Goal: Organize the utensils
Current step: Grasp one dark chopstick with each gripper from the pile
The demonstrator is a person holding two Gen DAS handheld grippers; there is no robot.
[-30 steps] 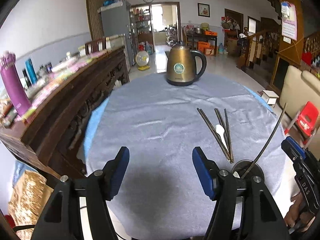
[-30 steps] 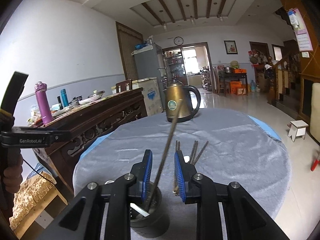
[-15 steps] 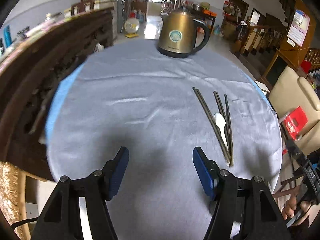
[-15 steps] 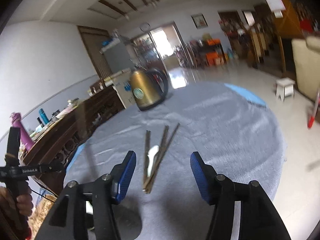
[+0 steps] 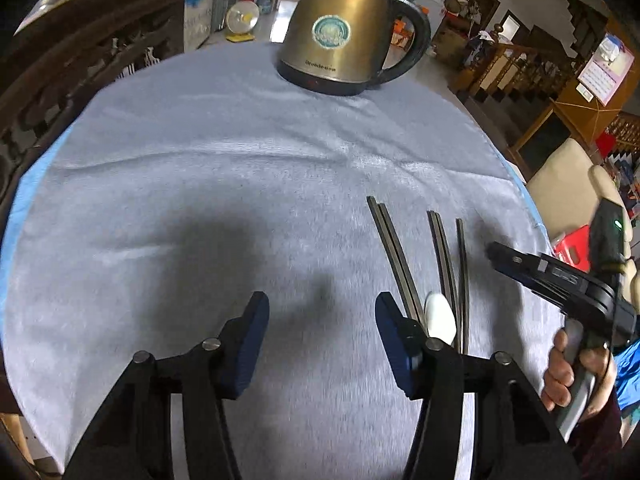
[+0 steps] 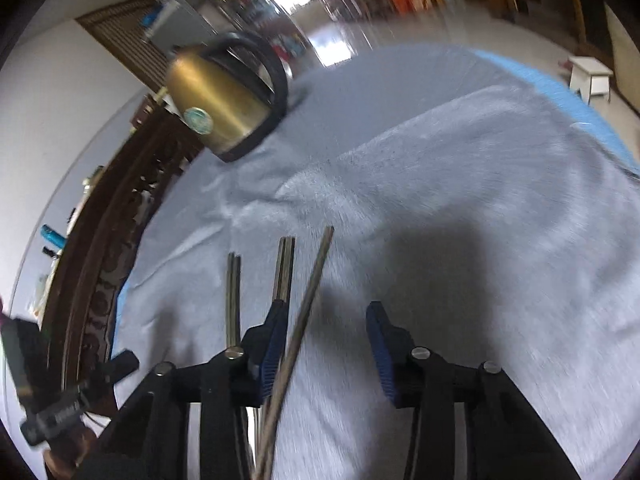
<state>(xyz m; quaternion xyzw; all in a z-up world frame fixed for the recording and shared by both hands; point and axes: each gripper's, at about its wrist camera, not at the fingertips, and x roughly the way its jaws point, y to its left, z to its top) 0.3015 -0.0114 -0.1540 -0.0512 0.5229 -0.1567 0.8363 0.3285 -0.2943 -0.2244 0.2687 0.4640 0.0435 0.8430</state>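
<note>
Several dark chopsticks (image 5: 394, 252) lie side by side on the grey cloth, with a white spoon (image 5: 440, 316) among them. My left gripper (image 5: 318, 340) is open and empty, low over the cloth just left of the chopsticks. My right gripper (image 6: 326, 348) is open and empty over the chopsticks' (image 6: 284, 270) near ends; one chopstick (image 6: 308, 300) lies between its jaws, beside the left finger. It also shows in the left wrist view (image 5: 552, 276), at the right. The utensil holder is hidden below the right gripper.
A brass-coloured electric kettle (image 5: 344, 28) stands at the far side of the round table (image 5: 200, 160). A dark carved wooden sideboard (image 5: 80, 52) runs along the table's left edge. A beige sofa (image 5: 568, 188) stands to the right.
Both grippers moved forward and down toward the chopsticks. The right gripper opened from around a chopstick standing in the holder and tilted toward the table.
</note>
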